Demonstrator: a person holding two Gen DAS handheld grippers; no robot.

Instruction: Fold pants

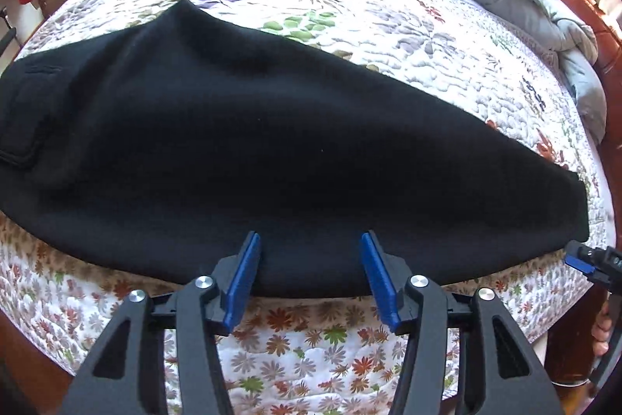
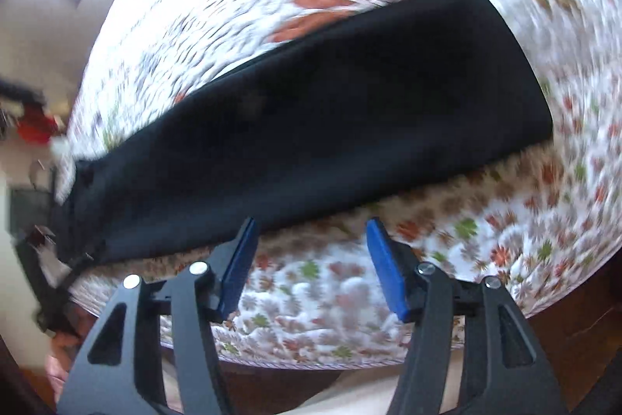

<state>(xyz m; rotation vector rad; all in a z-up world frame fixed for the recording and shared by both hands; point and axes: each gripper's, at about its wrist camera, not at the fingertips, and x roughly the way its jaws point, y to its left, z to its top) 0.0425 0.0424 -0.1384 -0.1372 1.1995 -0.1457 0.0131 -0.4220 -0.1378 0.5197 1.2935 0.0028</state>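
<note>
black fleece pants (image 1: 233, 150) lie flat, long and tapered, on the quilted floral bedspread (image 1: 388, 37) | left gripper (image 1: 311, 247) jaws spread over the hem edge | right gripper (image 2: 311, 232) jaws spread, empty, view blurred

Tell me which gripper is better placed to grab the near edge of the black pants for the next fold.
Left. The left gripper is open with its tips over the near edge of the black pants. The right gripper is open too, but only one tip reaches them; its view is blurred.
</note>
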